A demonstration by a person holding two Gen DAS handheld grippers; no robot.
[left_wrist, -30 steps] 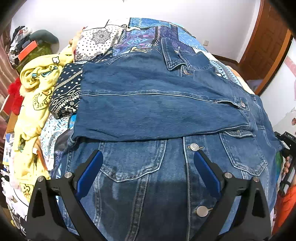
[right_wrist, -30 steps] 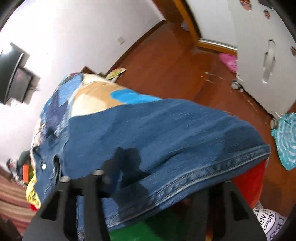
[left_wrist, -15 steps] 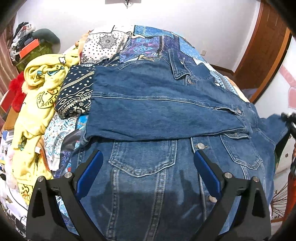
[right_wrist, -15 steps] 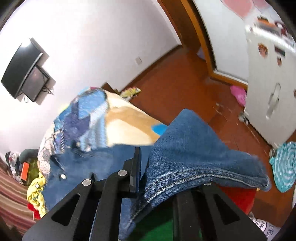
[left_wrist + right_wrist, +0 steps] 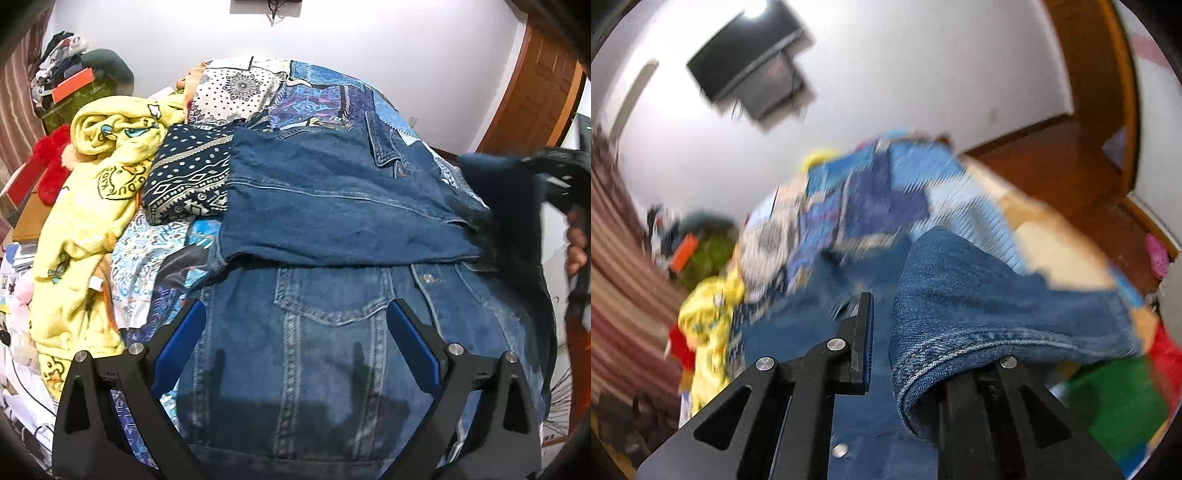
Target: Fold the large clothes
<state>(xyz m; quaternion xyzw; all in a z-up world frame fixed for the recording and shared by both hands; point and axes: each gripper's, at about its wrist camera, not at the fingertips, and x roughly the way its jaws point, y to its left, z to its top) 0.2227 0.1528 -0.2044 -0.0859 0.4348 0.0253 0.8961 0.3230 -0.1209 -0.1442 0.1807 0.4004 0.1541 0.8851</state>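
A blue denim jacket [image 5: 332, 332] lies spread on the bed, one sleeve [image 5: 332, 221] folded across its chest. My left gripper [image 5: 295, 336] is open and empty, hovering over the jacket's chest pocket. My right gripper [image 5: 905, 332] holds the jacket's other sleeve [image 5: 979, 302] lifted above the bed; the denim drapes over its right finger, with a gap to the left finger [image 5: 864, 339]. The right gripper also shows at the right edge of the left wrist view [image 5: 554, 173], with the dark sleeve hanging from it. The right wrist view is motion-blurred.
A patchwork quilt [image 5: 325, 96] covers the bed. A yellow printed garment [image 5: 92, 206] and a navy patterned folded cloth [image 5: 184, 184] lie left of the jacket. A cluttered shelf [image 5: 66, 85] stands at the far left. A wooden door [image 5: 535, 92] and wooden floor [image 5: 1052, 166] are to the right.
My right gripper took hold of the hanging sleeve, lifted it off the bed's edge and swung it up toward the jacket. My left gripper drew back slightly and stayed open.
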